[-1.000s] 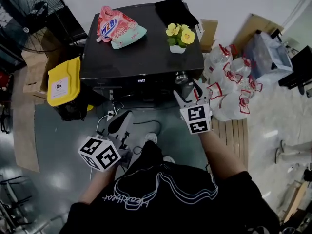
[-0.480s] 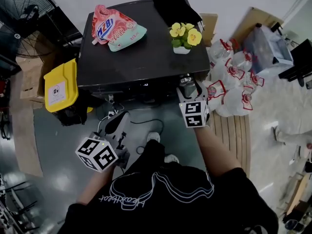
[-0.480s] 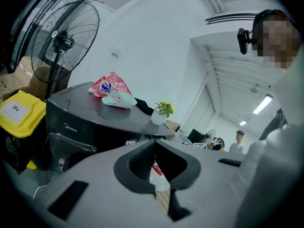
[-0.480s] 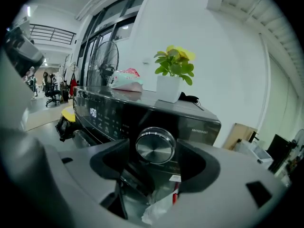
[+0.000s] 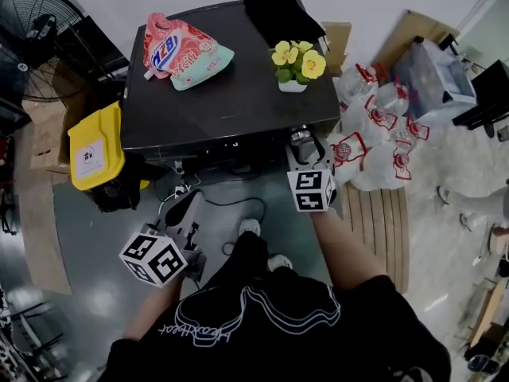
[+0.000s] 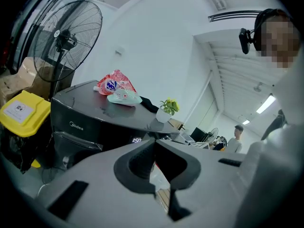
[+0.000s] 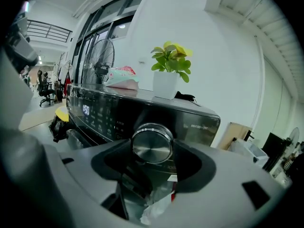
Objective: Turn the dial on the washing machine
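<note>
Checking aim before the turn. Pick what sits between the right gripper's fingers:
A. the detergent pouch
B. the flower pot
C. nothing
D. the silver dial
D: in the right gripper view the silver dial sits between the fingers of the right gripper, which have just been closing.

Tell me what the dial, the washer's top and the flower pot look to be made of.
The dial: likely metal or metal-look plastic; brushed silver face with shiny rim.
The washer's top: glossy black, probably glass or plastic; it shows reflections.
The flower pot: matte white, ceramic or plastic, unclear which.
</note>
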Available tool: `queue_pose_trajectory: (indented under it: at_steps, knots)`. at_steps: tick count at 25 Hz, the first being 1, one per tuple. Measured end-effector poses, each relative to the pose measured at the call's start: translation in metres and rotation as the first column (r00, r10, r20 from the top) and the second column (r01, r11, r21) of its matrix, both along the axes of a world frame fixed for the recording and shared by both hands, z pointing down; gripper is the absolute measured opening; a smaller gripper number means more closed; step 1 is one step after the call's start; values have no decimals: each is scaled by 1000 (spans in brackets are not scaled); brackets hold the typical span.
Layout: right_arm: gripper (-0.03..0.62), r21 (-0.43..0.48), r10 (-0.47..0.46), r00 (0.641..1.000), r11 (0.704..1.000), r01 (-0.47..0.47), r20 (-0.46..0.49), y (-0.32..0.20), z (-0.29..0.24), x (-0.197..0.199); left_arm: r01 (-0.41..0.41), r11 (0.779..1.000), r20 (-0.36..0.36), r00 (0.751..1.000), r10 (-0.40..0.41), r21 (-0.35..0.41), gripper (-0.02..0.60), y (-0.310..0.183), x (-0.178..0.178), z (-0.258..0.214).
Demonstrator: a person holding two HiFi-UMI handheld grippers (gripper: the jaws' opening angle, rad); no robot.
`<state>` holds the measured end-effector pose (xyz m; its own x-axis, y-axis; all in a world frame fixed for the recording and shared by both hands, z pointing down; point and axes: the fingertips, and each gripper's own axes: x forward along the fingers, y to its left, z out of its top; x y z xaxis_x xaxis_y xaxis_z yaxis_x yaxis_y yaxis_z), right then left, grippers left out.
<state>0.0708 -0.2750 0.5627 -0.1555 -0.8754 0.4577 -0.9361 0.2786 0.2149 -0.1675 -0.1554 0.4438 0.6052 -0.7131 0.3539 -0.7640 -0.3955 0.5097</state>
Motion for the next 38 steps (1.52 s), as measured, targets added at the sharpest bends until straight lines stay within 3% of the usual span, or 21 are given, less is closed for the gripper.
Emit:
queue_pose_trajectory:
  at_steps: [10, 15, 22, 28, 38]
  knots:
    - [279, -56, 20, 987, 998, -11, 161, -1, 1, 0, 9, 1000, -15, 1000, -9, -7, 6, 3, 1, 2]
    - [279, -96, 62, 936, 995, -30, 346, -1, 4, 5, 7, 1000, -26, 1000, -7, -9, 6, 3, 2, 3]
    - [279, -117, 78, 894, 993, -29, 442, -2, 4, 7, 18, 1000, -29, 999, -19, -24, 6, 5, 1, 10]
    - [279, -173, 118, 798, 985, -18, 591, -2, 6, 8, 20, 1000, -32, 999, -21, -20, 6, 6, 0, 9]
    - [279, -248, 209, 532, 969, 3, 821, -1, 7, 10, 29, 999, -35, 999, -30, -22, 6, 10, -2, 8]
